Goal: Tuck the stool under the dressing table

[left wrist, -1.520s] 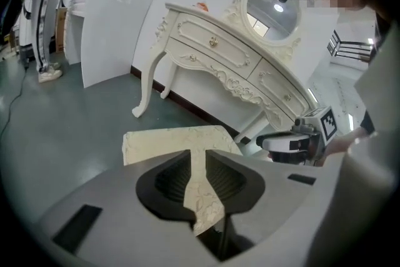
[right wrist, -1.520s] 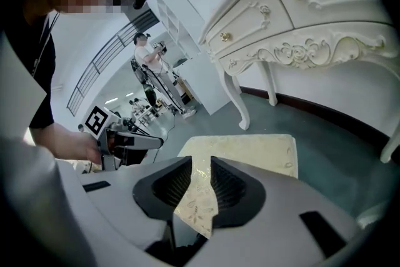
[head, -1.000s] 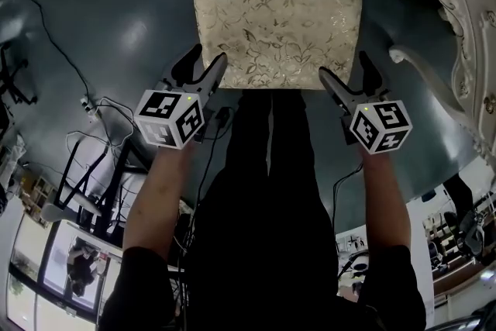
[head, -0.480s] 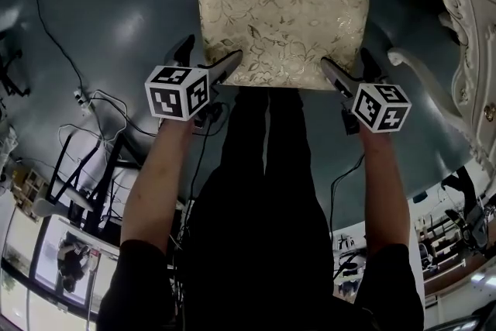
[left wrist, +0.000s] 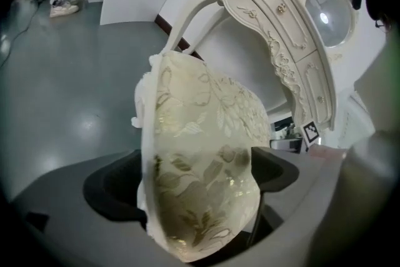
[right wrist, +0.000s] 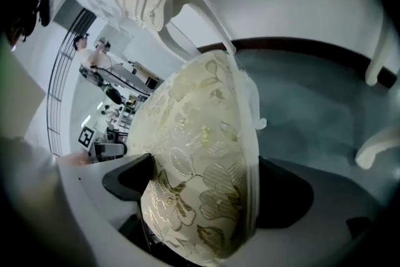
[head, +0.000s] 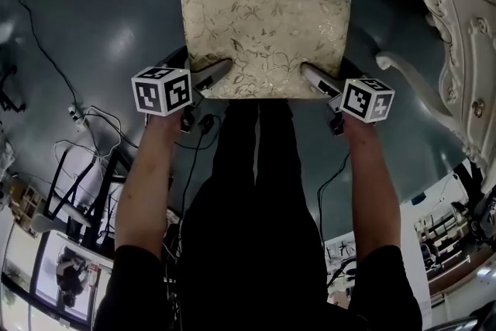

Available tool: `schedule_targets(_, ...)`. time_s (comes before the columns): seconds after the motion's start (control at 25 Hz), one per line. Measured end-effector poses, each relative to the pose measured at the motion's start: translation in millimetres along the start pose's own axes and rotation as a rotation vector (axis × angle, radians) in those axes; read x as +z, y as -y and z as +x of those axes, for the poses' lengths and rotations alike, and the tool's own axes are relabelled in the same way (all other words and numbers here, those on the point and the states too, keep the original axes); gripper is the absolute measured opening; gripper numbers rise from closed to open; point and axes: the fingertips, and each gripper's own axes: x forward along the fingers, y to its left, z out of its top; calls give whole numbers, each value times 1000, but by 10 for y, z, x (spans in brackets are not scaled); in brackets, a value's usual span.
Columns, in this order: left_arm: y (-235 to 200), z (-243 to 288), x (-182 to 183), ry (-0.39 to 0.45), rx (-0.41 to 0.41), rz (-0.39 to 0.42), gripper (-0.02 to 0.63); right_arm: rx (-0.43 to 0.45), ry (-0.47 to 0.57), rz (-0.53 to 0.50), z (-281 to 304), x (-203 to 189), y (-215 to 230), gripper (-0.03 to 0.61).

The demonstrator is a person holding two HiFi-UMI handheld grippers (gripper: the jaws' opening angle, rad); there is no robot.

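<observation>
The stool's cream floral cushion (head: 266, 39) lies just ahead of me on the dark floor, left of the white carved dressing table (head: 457, 35). My left gripper (head: 209, 77) straddles the cushion's near left corner (left wrist: 200, 197). Its jaws are opening, one above and one below the padded edge, with a dark gap beside one pad. At the near right corner my right gripper (head: 314, 77) stands wide the same way, with the cushion edge (right wrist: 200, 197) between its jaws. The stool's legs are hidden under the cushion.
The dressing table's curved leg (head: 411, 77) reaches toward the stool's right side. Cables (head: 93, 120) and a stand lie on the floor at the left. The person's dark-clad legs stand directly behind the stool. A round mirror (left wrist: 331, 19) sits on the dressing table.
Both grippers have sunk to the stool's near edge and now straddle the cushion corners. The left jaws have spread wider.
</observation>
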Motion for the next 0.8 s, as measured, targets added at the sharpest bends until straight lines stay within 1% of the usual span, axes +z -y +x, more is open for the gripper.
schedule_targets(0.08,37,47,11,-7,-12,6,540,27,-6,28,8,-18,-4,492)
schedule_targets(0.36,37,89,41,-3,-34,29,540,35,43,-13,-7,7,6,491)
schedule_targets(0.72,46,74,60,7,1,45,545,32,61,-21,-5,9,-19,491)
schedule_targets(0.8,72,58,90,21,2,56,546,36,69,-14,-26,12,-24,491)
